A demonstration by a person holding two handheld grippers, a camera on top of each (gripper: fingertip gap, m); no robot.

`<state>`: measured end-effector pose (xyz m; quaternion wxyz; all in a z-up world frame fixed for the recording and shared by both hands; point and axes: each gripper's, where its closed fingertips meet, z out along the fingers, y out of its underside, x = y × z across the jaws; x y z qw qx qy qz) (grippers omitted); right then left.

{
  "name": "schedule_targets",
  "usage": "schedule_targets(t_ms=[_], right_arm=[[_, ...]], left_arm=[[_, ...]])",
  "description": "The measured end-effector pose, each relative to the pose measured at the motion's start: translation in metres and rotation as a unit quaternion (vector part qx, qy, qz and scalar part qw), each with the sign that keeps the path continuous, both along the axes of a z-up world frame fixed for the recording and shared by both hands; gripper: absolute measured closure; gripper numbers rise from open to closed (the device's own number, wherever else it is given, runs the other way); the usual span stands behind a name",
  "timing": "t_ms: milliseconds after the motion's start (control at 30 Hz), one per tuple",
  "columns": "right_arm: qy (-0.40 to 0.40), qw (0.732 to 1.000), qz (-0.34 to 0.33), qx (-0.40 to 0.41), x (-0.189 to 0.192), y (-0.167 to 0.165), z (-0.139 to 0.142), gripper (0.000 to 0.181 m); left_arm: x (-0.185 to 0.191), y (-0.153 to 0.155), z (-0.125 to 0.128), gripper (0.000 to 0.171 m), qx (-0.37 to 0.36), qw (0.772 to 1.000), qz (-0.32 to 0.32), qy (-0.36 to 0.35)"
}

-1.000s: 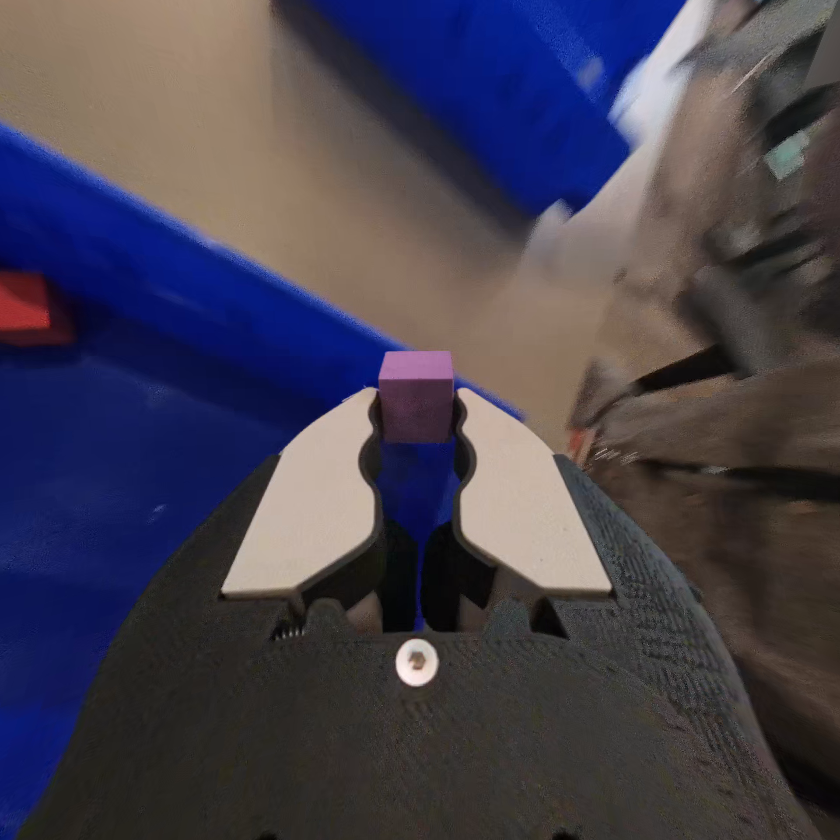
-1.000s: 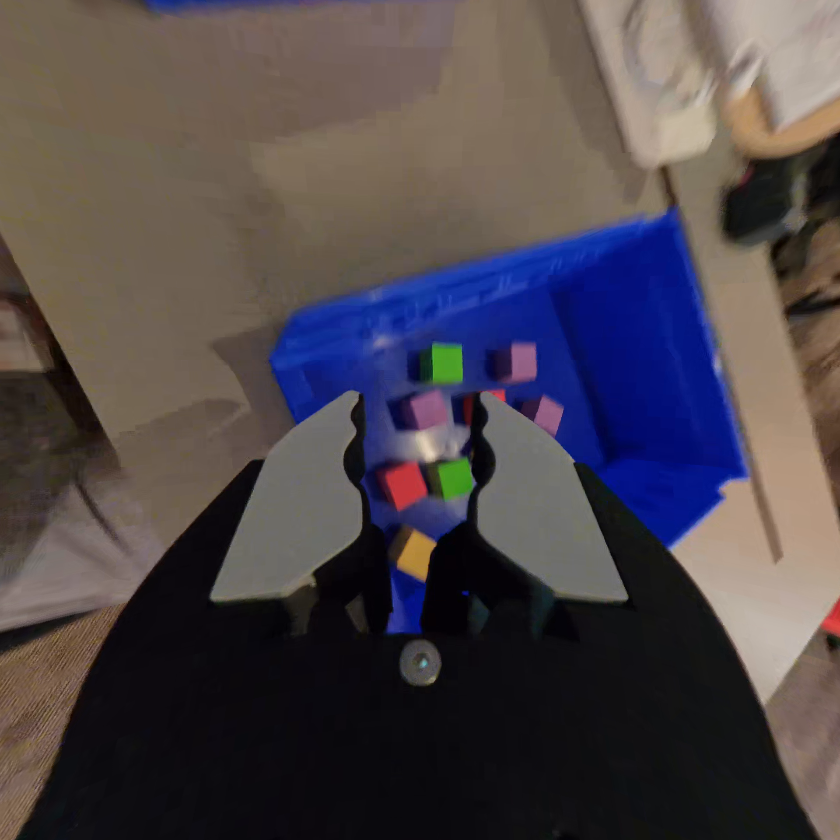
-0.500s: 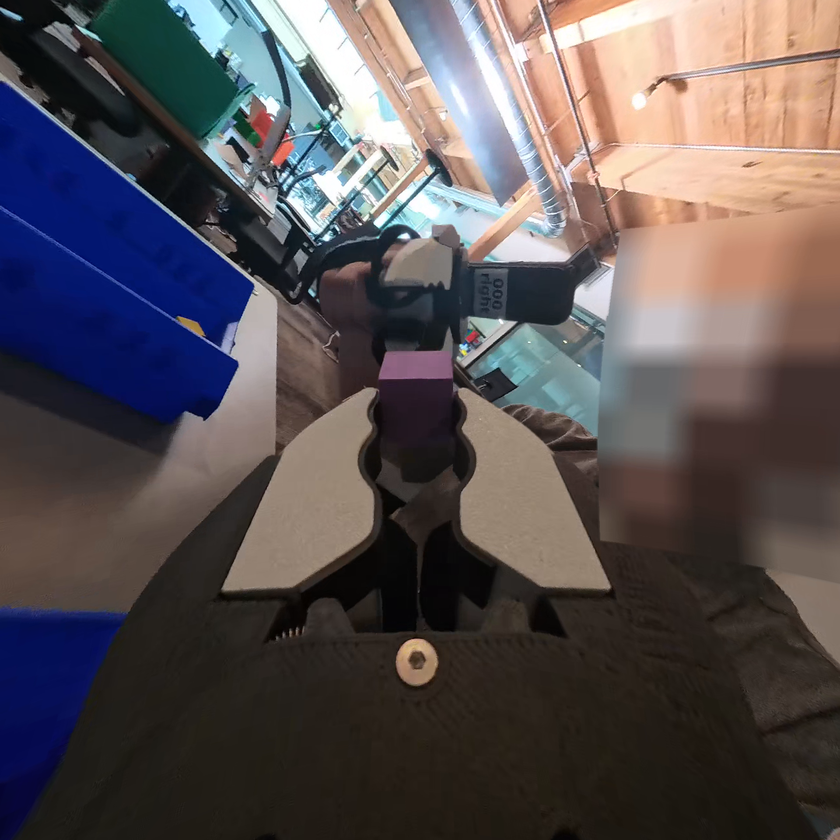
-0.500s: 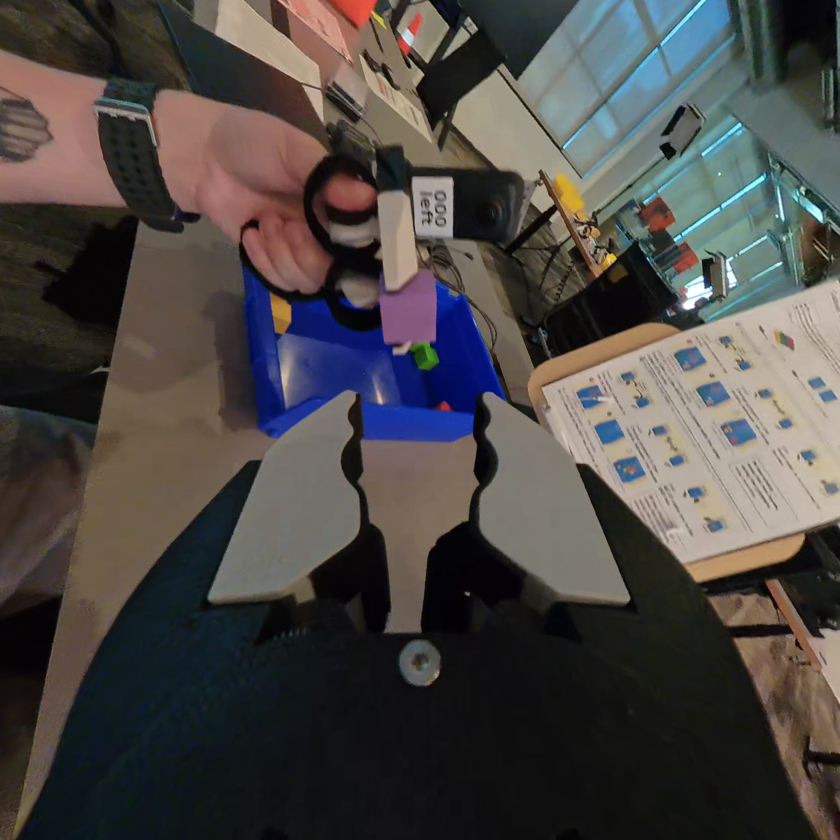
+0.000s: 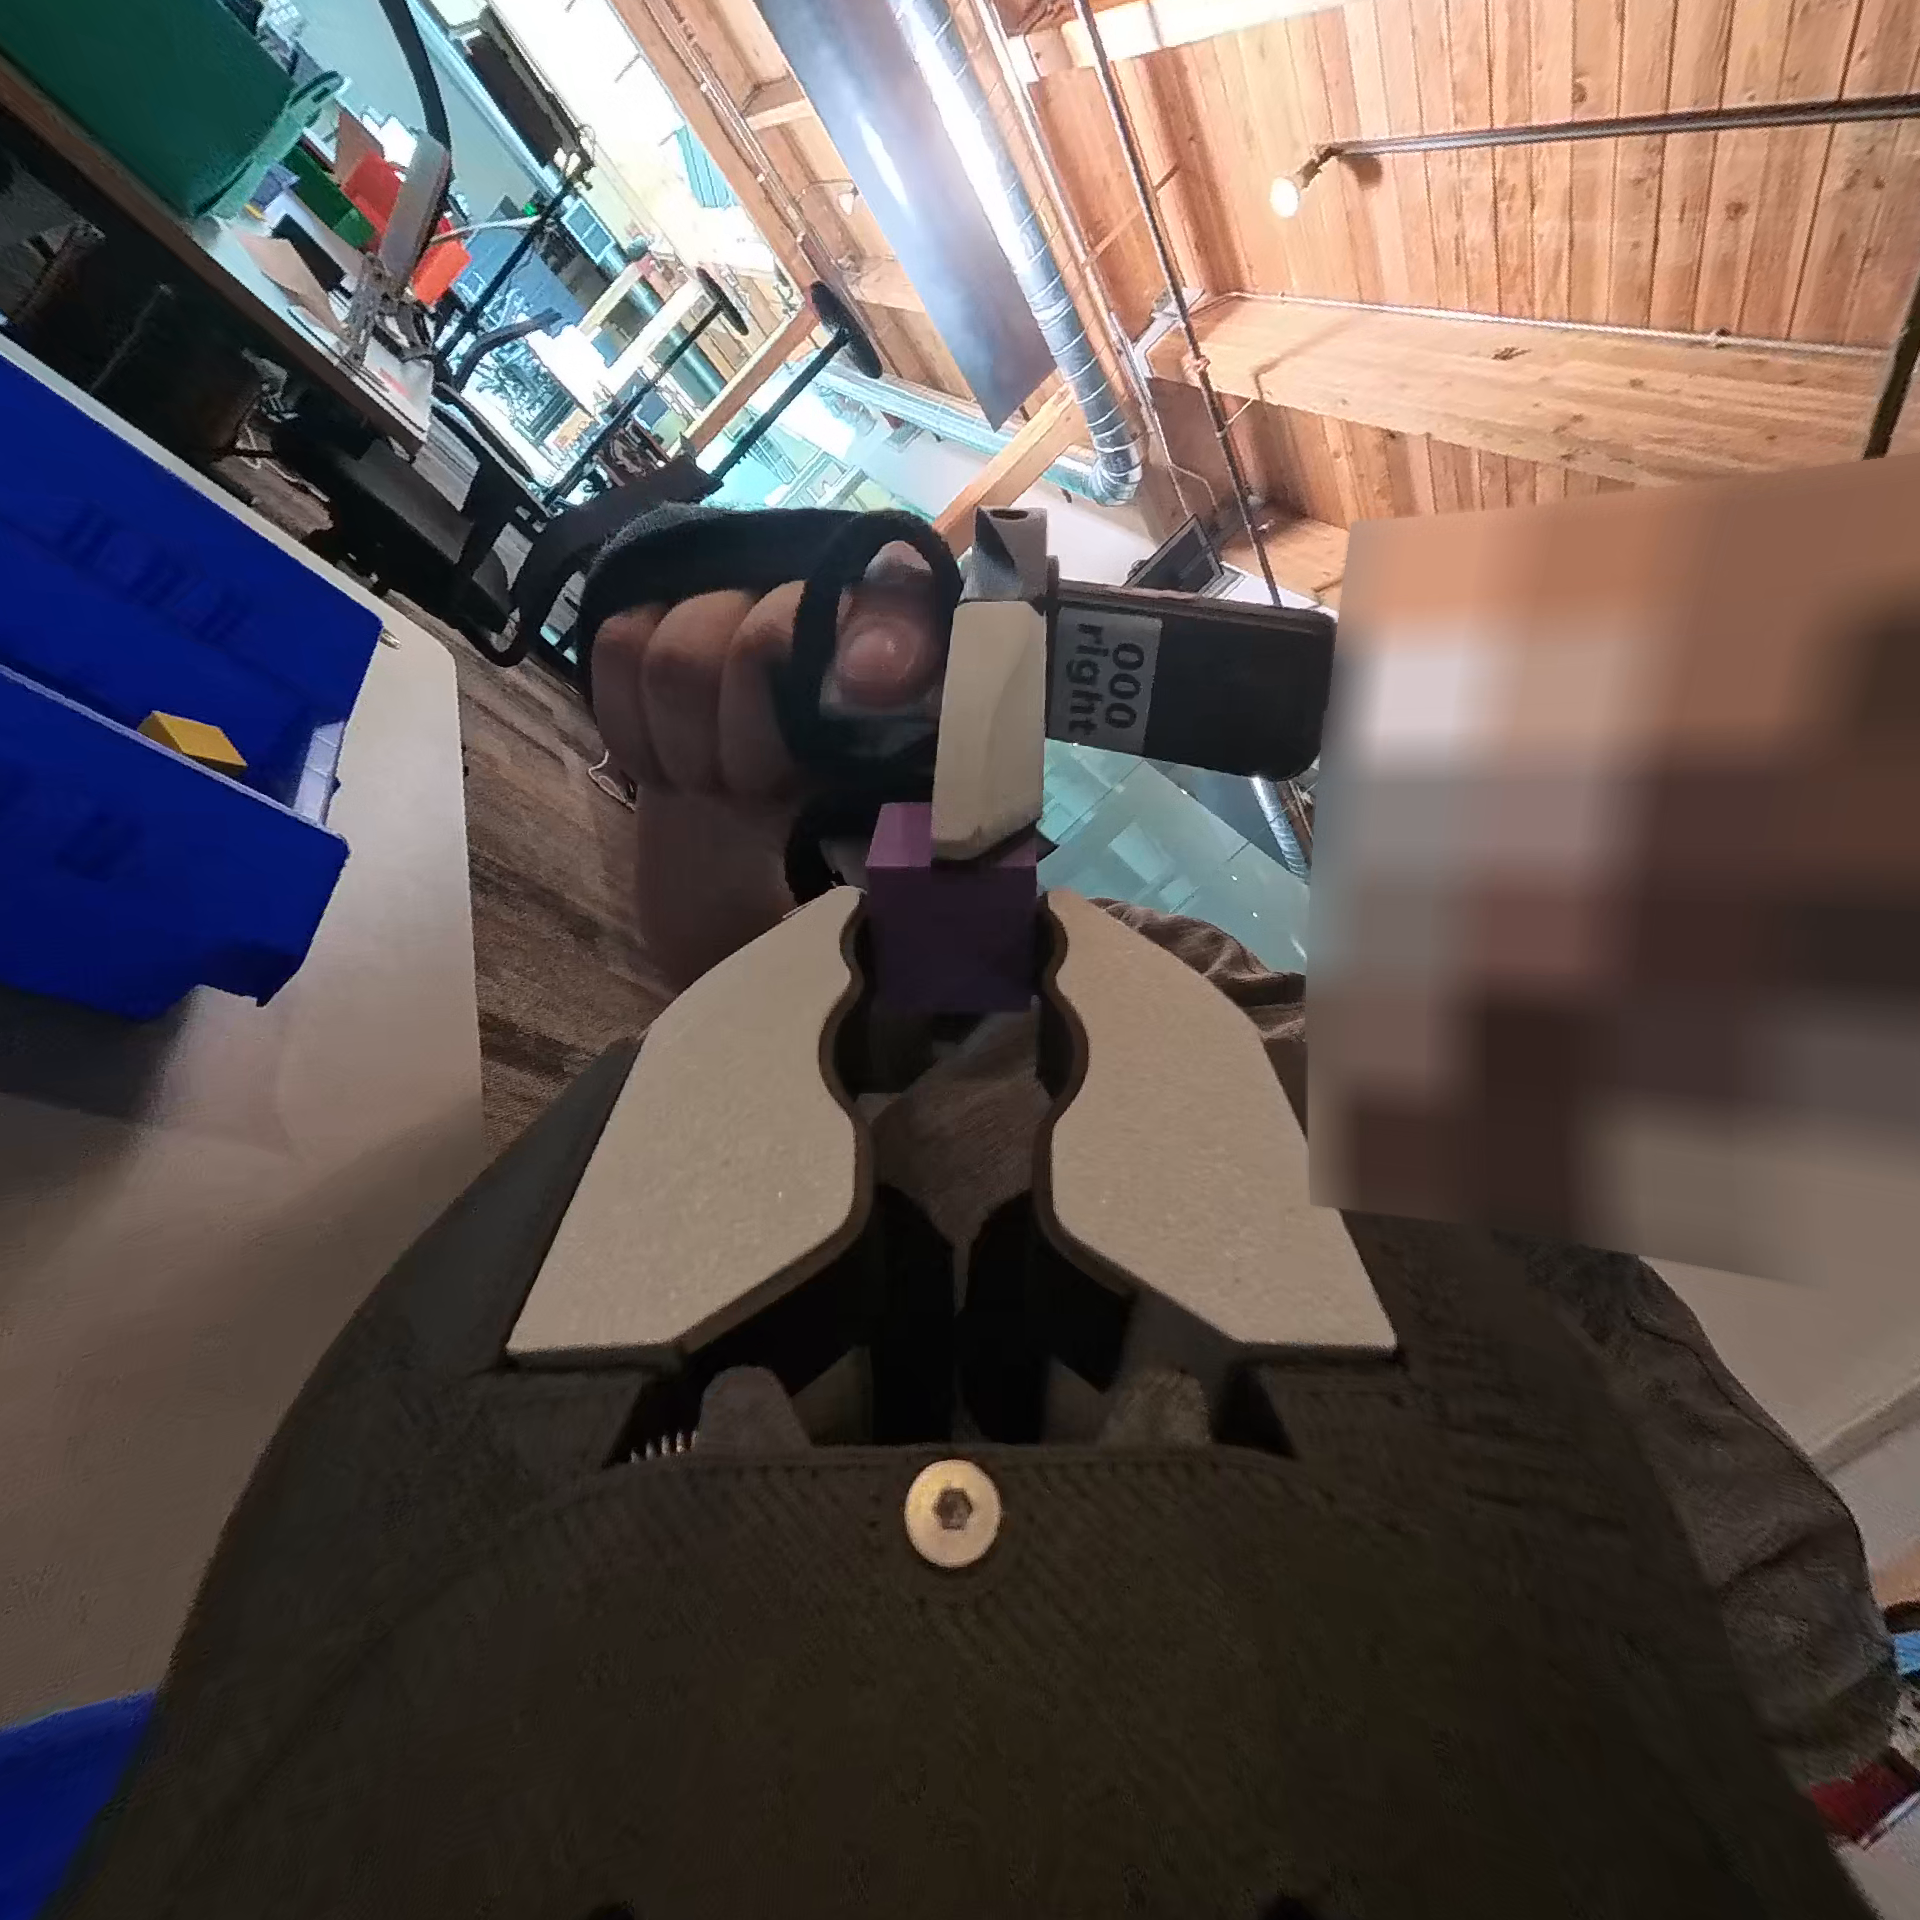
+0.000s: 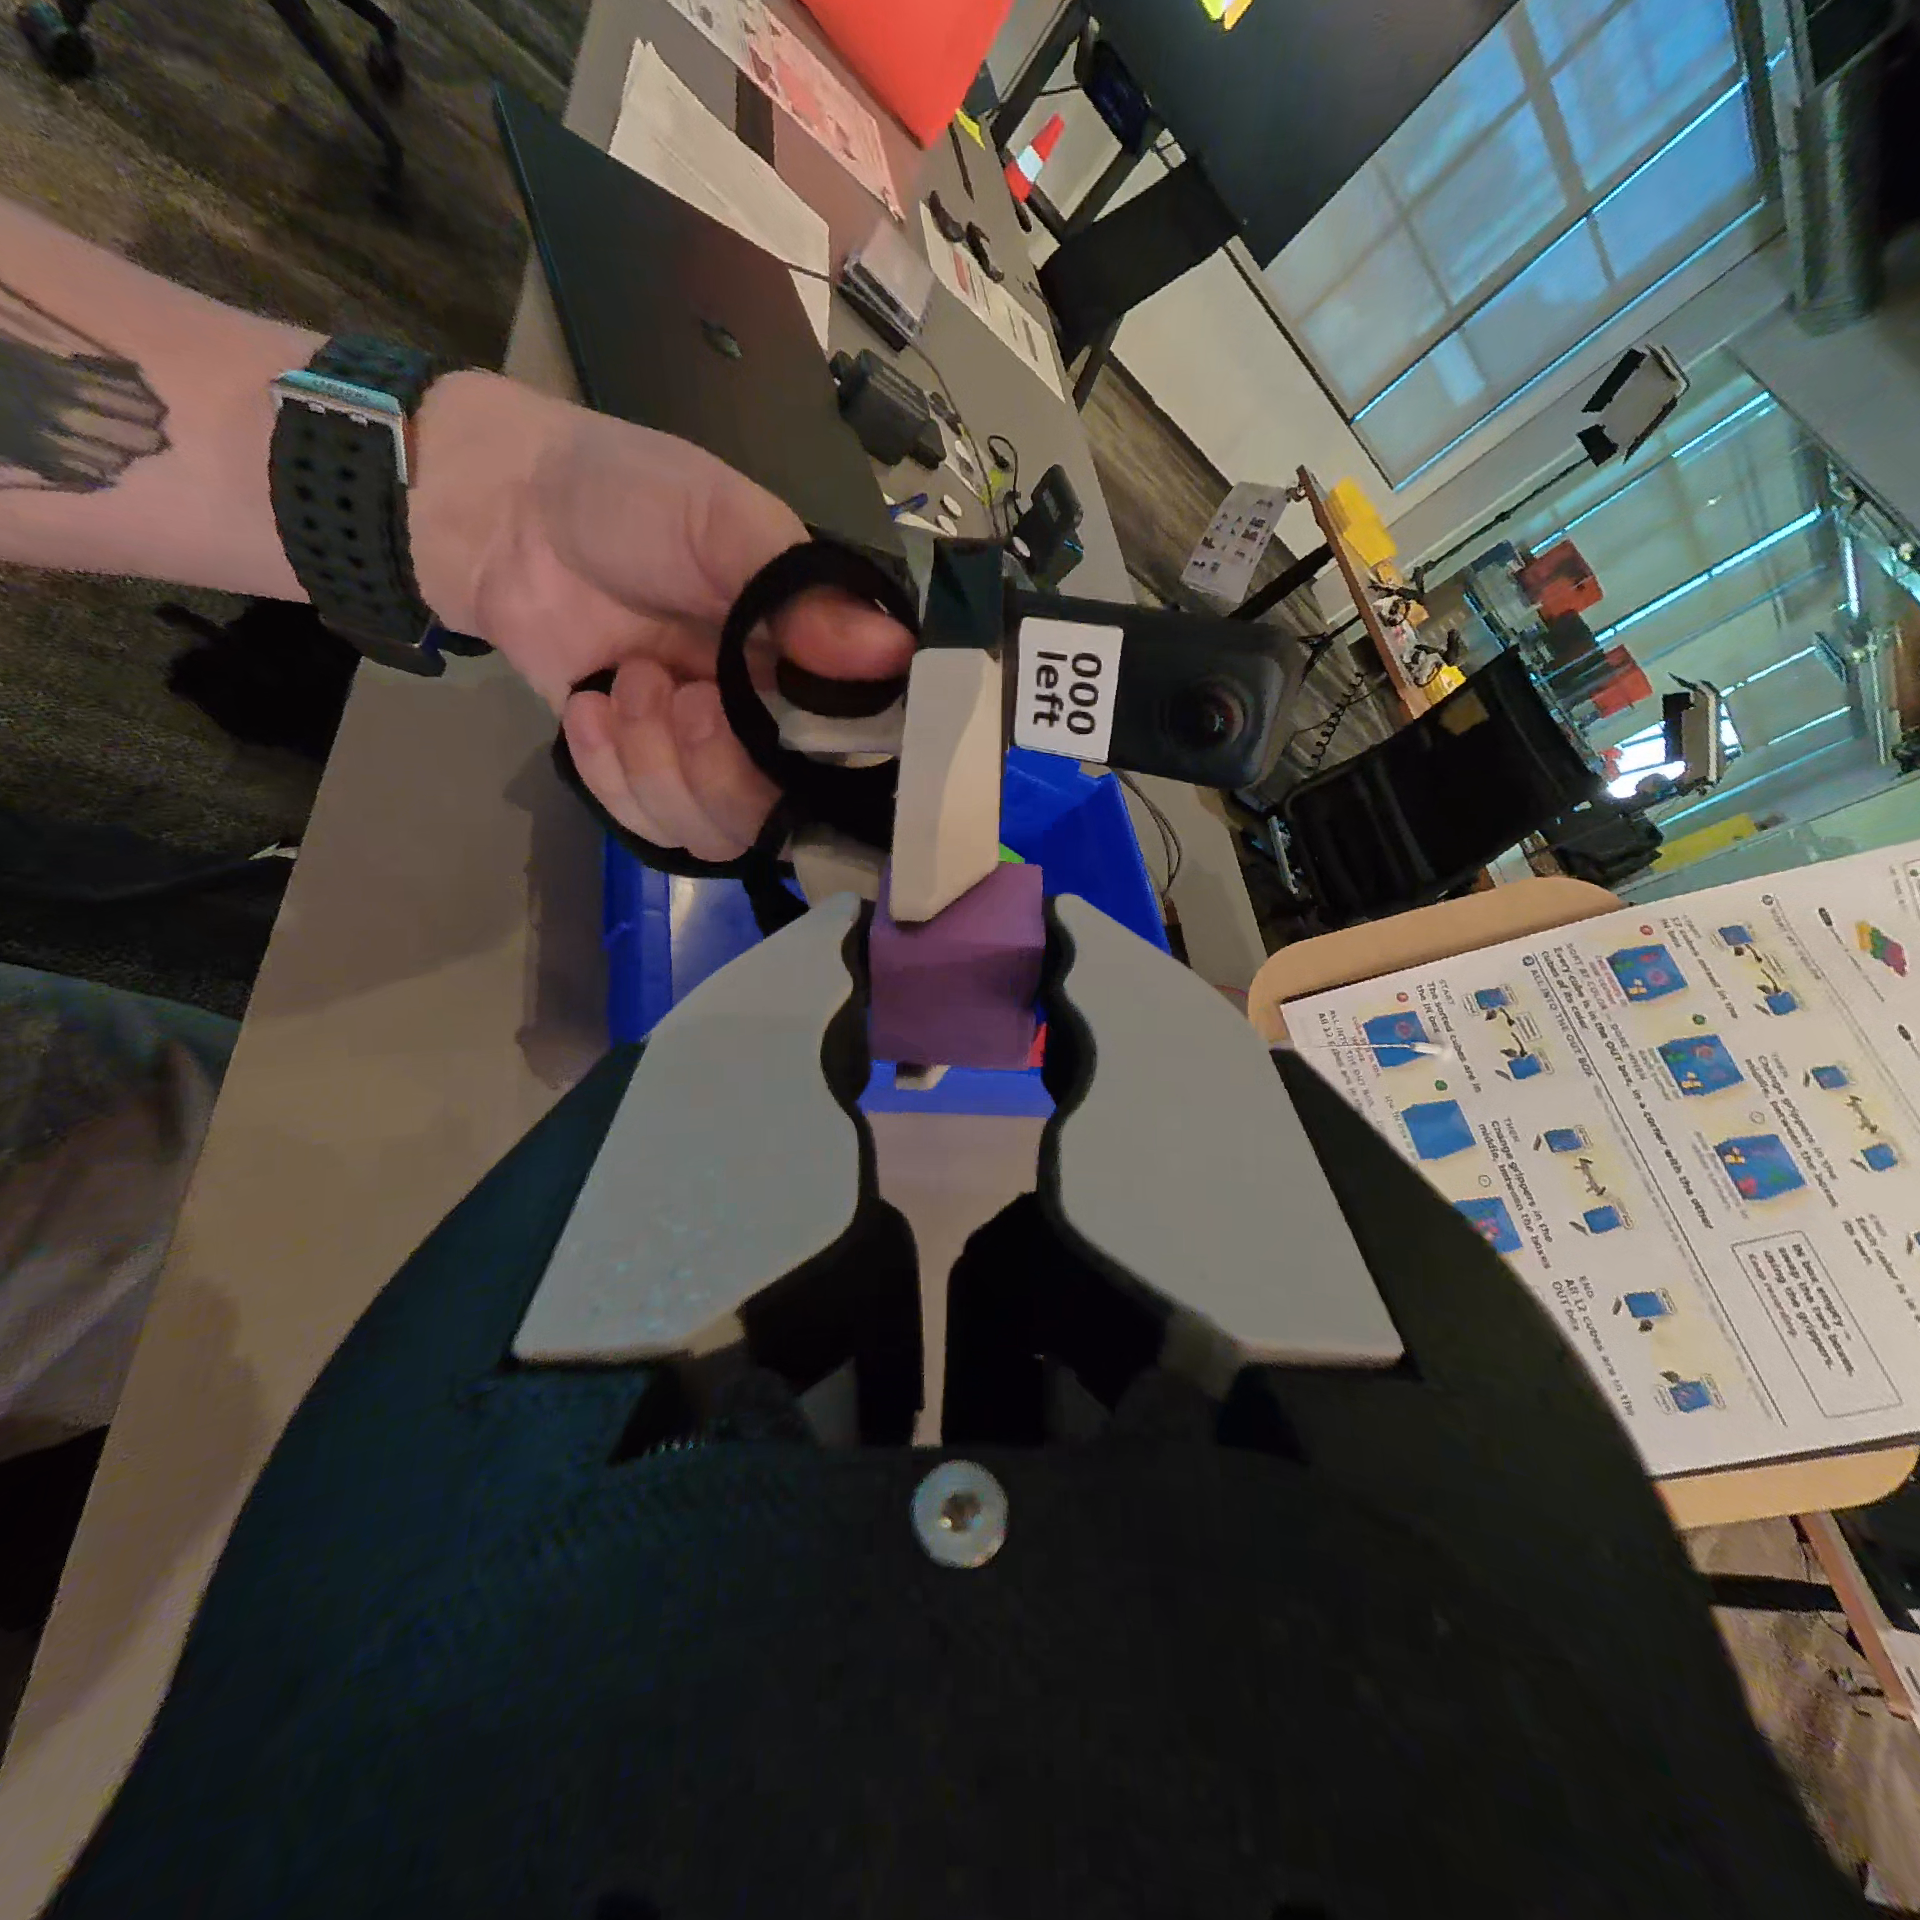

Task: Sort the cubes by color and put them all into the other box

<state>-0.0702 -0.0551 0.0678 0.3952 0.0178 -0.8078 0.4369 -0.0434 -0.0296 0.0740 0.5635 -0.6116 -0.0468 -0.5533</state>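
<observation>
Now we have the purple cube (image 6: 954, 987) up in the air between our two claws, above the table (image 6: 416, 997) and not resting on anything. Our left claw (image 5: 951, 940) pinches it by two opposite faces, so the other faces are free. Our right claw (image 6: 956, 987) comes from the other direction and is turned a quarter, so its fingers (image 6: 717, 1143) stand on both sides of those free faces. They are very near the cube, but we cannot tell if they already press it or only stand beside it; the gap looks closed on the left face and thin on the right.

We see the left hand (image 6: 623, 644) through the black finger loops of its handle, and the right hand (image 5: 727, 707) likewise in the left wrist view. Behind the cube, a blue bin (image 6: 1070, 831) stands on the table. A second blue bin (image 5: 156, 852) with a yellow cube (image 5: 192, 740) is at our left. An instruction sheet (image 6: 1662, 1143) on a board lies beside us.
</observation>
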Motion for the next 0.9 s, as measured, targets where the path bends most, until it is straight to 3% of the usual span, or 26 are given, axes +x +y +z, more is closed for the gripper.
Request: schedule_targets(t_ms=[200,367,400,533,667,767,900], right_arm=[[-0.01,1.0,-0.001,-0.004,-0.001,0.003,0.001,0.152],[-0.02,1.0,-0.016,0.002,-0.004,0.019,0.001,0.152],[-0.021,0.999,-0.027,0.005,-0.006,0.029,0.003,0.152],[-0.05,0.992,-0.117,0.006,-0.026,0.099,0.012,0.152],[-0.132,0.956,-0.261,0.028,-0.054,0.202,-0.004,0.153],[-0.227,0.904,-0.359,0.056,-0.062,0.275,-0.041,0.152],[-0.361,0.829,-0.419,0.084,-0.057,0.328,-0.105,0.152]], left_arm=[[-0.005,0.0,0.008,0.136,0.03,0.999,0.013,-0.013],[-0.027,-0.003,0.007,0.116,0.016,0.995,0.094,0.015],[-0.034,-0.006,0.005,0.119,0.004,0.992,0.121,0.031],[-0.08,-0.031,-0.001,0.12,-0.052,0.954,0.274,0.11],[-0.112,-0.066,0.003,0.125,-0.081,0.906,0.38,0.167],[-0.126,-0.083,0.001,0.126,-0.106,0.874,0.427,0.207],[-0.136,-0.092,0.0,0.128,-0.132,0.837,0.466,0.255]])
